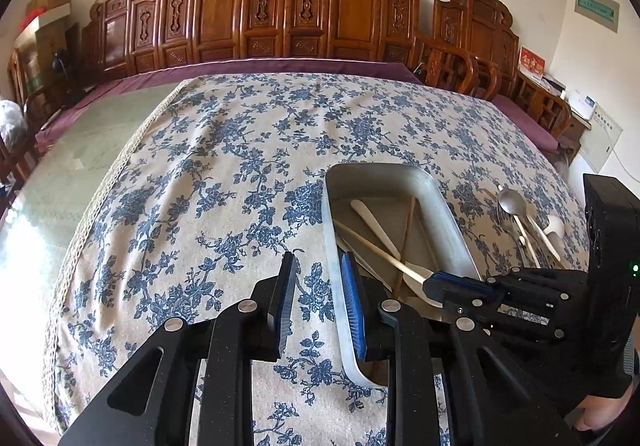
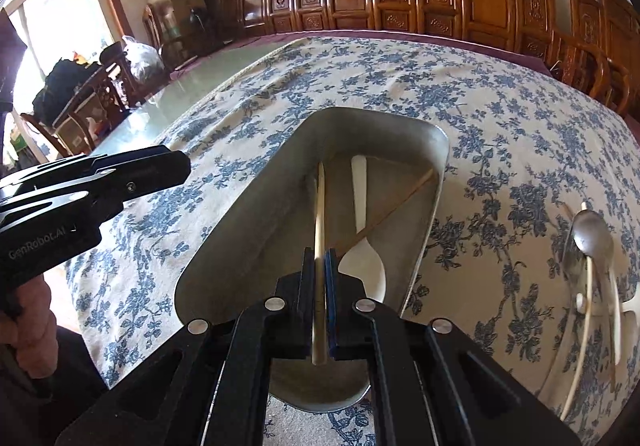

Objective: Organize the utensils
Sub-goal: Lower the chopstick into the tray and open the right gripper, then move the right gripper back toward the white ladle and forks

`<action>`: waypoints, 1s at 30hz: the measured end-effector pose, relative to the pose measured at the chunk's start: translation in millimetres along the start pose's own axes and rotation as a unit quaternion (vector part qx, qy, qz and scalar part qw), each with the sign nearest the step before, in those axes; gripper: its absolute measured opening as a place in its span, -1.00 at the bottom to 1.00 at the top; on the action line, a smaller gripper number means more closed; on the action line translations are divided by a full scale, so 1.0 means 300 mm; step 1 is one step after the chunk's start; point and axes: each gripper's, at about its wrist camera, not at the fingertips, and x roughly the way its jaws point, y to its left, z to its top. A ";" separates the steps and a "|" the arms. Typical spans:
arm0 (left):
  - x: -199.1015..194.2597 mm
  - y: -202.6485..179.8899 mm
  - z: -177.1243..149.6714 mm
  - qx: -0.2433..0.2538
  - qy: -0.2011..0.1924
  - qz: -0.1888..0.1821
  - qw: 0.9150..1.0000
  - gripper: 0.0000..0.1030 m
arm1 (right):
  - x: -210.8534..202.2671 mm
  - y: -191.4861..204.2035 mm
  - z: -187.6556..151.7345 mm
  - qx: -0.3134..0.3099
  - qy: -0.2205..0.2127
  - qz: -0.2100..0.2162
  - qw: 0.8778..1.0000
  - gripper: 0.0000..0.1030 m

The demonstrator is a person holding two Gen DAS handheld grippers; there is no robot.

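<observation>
Right gripper (image 2: 320, 266) hangs over the metal tray (image 2: 248, 213), fingers pinching a pale chopstick-like stick (image 2: 319, 205) that runs out past the tips toward 12 o'clock along the tray's length; its rear end shows between the fingers at the bottom of the right wrist view. Left gripper (image 1: 316, 286) is parked just outside the tray's left rim, fingers slightly spread with nothing between them, only floral tablecloth (image 1: 200, 165) below; its right finger overlaps the tray's rim (image 1: 332, 246) in the left wrist view, contact unclear. Tray sits on the tabletop, long axis running away from the cameras. Inside it: a white spoon (image 2: 362, 246), bowl at the near end, handle pointing to 12 o'clock, and a brown chopstick (image 2: 400, 201) lying diagonally toward 1 o'clock, crossing the spoon's handle. Right of the tray, at about 3 o'clock and apart from it, the unsorted pile lies on the cloth: a metal spoon (image 2: 592, 234) on top, pale sticks (image 2: 588, 306) under it, what looks like a fork beneath, details blurred. A hand (image 2: 32, 310) grips the left gripper's handle at 9 o'clock in the right wrist view. Carved wooden chairs (image 1: 280, 13) line the far edge at 12 o'clock.
</observation>
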 end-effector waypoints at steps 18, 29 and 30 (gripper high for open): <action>0.008 -0.145 0.000 0.022 -0.003 -0.025 0.999 -0.44 | -0.310 -0.269 -0.021 0.013 -0.074 -0.058 0.995 -0.64; 0.009 -0.265 -0.020 0.038 -0.005 -0.048 0.998 0.15 | -0.455 -0.589 -0.170 0.031 -0.052 -0.159 0.985 -0.64; 0.008 -0.272 -0.021 0.037 -0.006 -0.050 0.998 0.16 | -0.465 -0.622 -0.183 0.033 -0.050 -0.169 0.984 -0.64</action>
